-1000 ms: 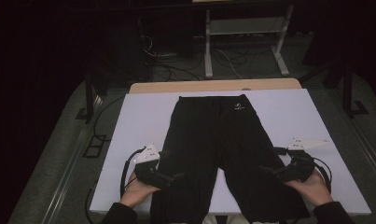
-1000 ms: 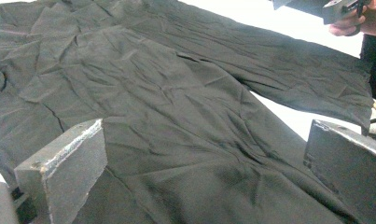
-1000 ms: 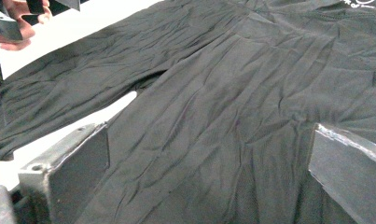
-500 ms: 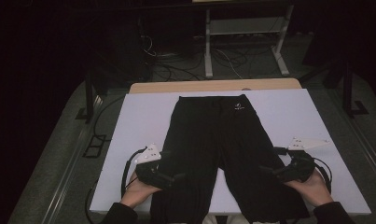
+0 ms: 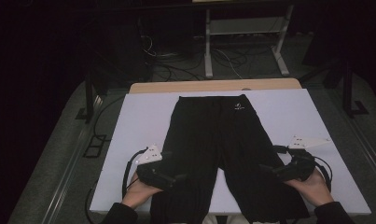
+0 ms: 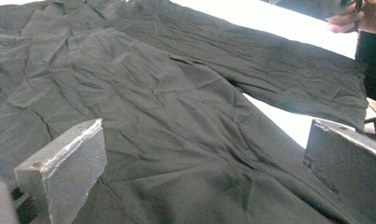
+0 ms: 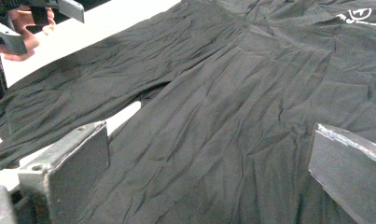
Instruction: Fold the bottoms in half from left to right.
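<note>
A pair of black trousers (image 5: 218, 149) lies flat on the white tabletop (image 5: 139, 121), waistband at the far edge and both legs running toward the person, their hems hanging over the near edge. A small white logo (image 5: 239, 107) sits near the waistband on the right side; in the right gripper view the same logo (image 7: 356, 15) shows as a white emblem, too small to read as letters. The left tool (image 5: 174, 178) rests at the outer edge of the left leg, its jaws standing apart over the cloth. The right tool (image 5: 269, 170) rests at the outer edge of the right leg, jaws likewise apart, gripping nothing. The gripper views reveal fine creases across the fabric and the white gap between the legs; the high view adds cables and a metal frame (image 5: 244, 32) on the floor beyond.
</note>
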